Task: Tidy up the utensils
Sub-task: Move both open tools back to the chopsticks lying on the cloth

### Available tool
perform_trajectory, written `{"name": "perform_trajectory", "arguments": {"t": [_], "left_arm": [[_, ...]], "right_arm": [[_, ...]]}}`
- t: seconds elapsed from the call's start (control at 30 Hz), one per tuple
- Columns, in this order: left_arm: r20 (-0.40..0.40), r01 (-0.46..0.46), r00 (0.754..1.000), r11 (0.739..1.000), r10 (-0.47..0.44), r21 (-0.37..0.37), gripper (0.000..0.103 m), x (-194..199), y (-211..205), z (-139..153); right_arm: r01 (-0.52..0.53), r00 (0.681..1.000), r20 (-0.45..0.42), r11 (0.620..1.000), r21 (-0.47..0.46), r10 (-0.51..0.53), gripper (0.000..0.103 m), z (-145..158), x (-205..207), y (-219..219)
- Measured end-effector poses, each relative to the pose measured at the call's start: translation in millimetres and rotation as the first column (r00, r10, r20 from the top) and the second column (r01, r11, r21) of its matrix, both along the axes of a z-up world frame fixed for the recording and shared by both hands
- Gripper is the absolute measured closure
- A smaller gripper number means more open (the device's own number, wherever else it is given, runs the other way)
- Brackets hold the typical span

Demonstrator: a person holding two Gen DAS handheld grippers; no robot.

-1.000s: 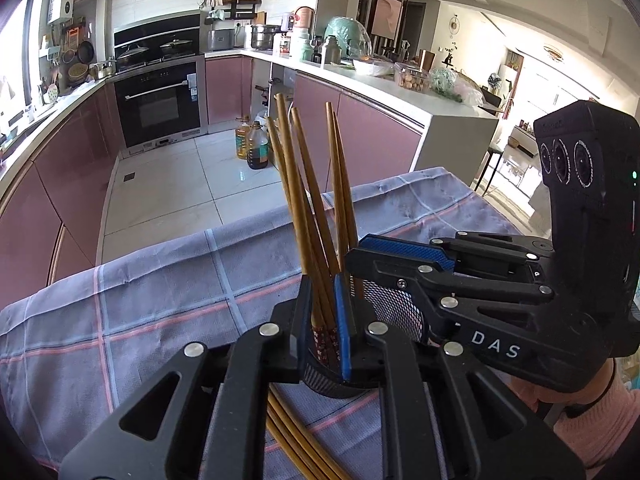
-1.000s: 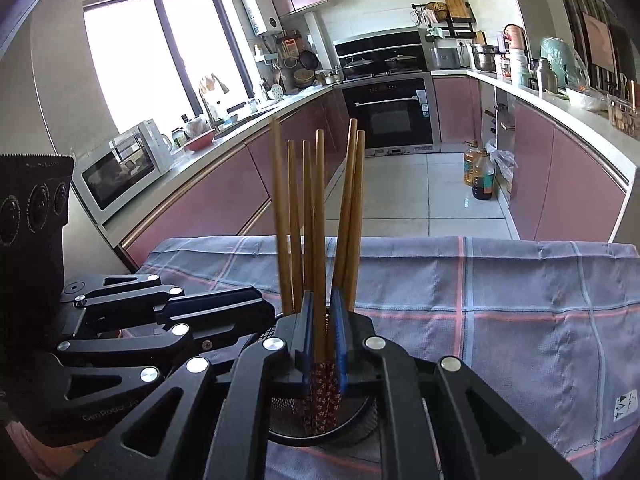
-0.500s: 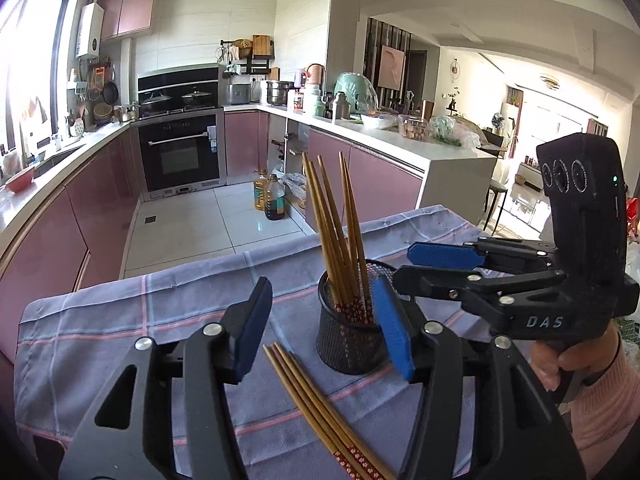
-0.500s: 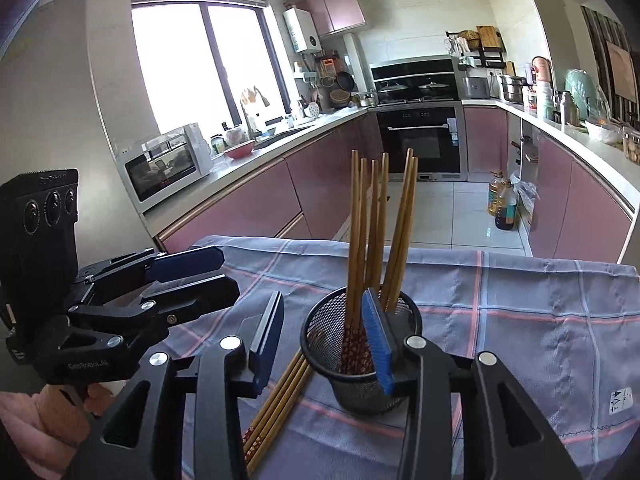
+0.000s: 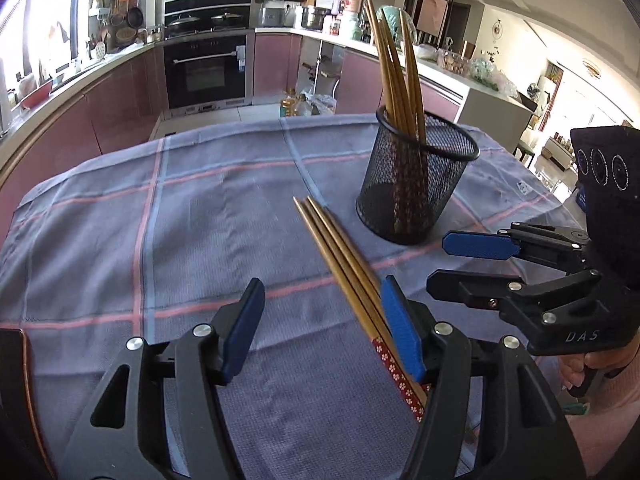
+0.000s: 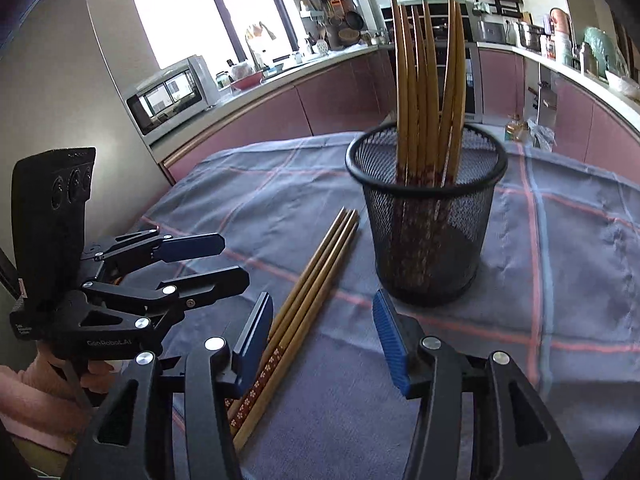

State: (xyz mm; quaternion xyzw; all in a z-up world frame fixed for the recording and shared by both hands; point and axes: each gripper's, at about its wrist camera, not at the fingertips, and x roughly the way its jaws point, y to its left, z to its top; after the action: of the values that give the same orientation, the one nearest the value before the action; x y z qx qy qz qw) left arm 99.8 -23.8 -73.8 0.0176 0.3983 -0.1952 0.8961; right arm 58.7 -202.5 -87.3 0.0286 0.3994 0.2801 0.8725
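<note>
Loose chopsticks beside mesh cup

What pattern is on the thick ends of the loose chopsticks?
Red with small white flowers, on the loose chopsticks; clearest in the right wrist view.

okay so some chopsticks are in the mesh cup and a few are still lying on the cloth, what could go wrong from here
1. The loose chopsticks lie tight together, so a grab might lift only some.
2. The cup is light mesh with tall chopsticks leaning in it; a bump from the right gripper might tip it.
3. The left gripper and right one, both opening and empty, sit close and could collide over that bundle.
</note>
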Motion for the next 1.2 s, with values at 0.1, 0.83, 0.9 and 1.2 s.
{"name": "perform_trajectory", "arguments": {"t": [0.1,0.83,0.9,1.2], "left_arm": [[-0.028,0.012,1.000,1.000,-0.011,0.008,0.044,-0.6,-4.8,-11.6],[-0.068,-0.004,0.998,0.997,0.009,0.076,0.050,5.7,-21.1,-28.1],[-0.053,-0.034,0.998,0.992,0.040,0.118,0.059,5.4,-20.9,-27.9],[-0.064,-0.032,0.997,0.998,0.035,0.048,0.060,4.6,-8.1,-25.9]], "right_arm": [[0.005,1.000,-0.024,1.000,-0.008,-0.006,0.053,-9.3,-1.7,1.1],[0.017,1.000,-0.024,0.998,-0.056,-0.018,0.053,-14.5,-0.3,12.6],[0.013,1.000,-0.021,0.998,-0.060,-0.014,0.053,-13.9,0.5,14.7],[0.015,1.000,-0.019,0.994,-0.109,-0.017,0.053,-16.3,4.6,25.9]]}}
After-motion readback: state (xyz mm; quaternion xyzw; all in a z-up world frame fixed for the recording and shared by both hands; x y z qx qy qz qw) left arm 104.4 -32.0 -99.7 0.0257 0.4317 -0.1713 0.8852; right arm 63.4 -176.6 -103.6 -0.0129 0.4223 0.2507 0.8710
